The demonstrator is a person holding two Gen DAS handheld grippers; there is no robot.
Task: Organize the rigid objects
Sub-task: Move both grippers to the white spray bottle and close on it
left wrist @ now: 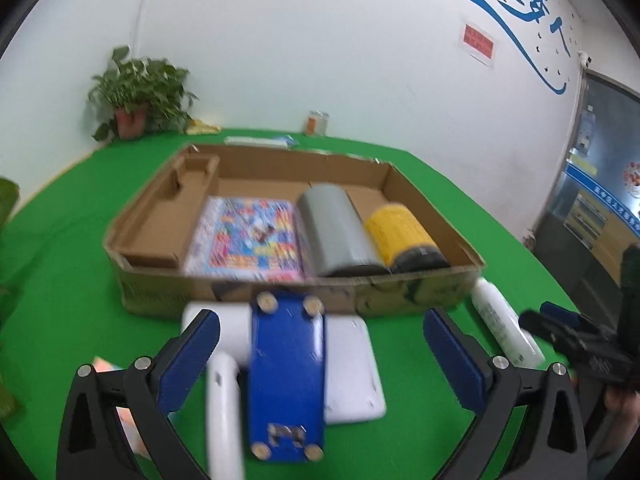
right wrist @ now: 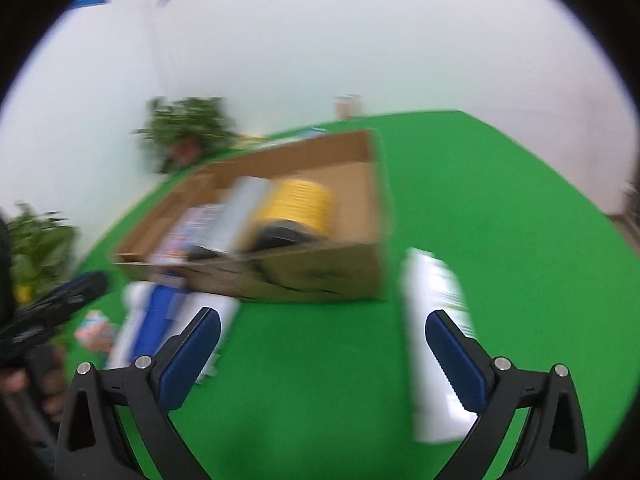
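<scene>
- The cardboard box (left wrist: 420, 196) sits ahead of both grippers on the green tabletop (left wrist: 60, 280), and it is already part filled: a colourful flat packet (left wrist: 244, 236), a grey cylinder (left wrist: 336, 232) and a yellow canister with a black cap (left wrist: 404, 236) lie side by side inside it.
- Still outside the box, by my reading the work left: a blue plate with round studs (left wrist: 286, 376) lying over a white handled thing (left wrist: 222, 392) and a white flat case (left wrist: 352, 368), all just in front of the box's near wall.
- A white bottle (left wrist: 502, 324) also lies on the tabletop, off the box's near right corner.
- So the task looks roughly half done; three things are stowed, and at least these four wait.
- The left gripper (left wrist: 320, 340) is spread wide with nothing clamped. The blue plate lies between its fingers in that view, but the pads stand clear of it on either side.
- The right gripper (right wrist: 324, 344) is likewise wide open and empty. The white bottle (right wrist: 436, 344) lies at its right finger; the picture is too blurred to tell whether they touch.
- The bottle looks the likely next pick for the right gripper, the blue plate for the left.
- A small colourful item (left wrist: 106, 362) lies left of the left gripper; too blurred to name.
</scene>
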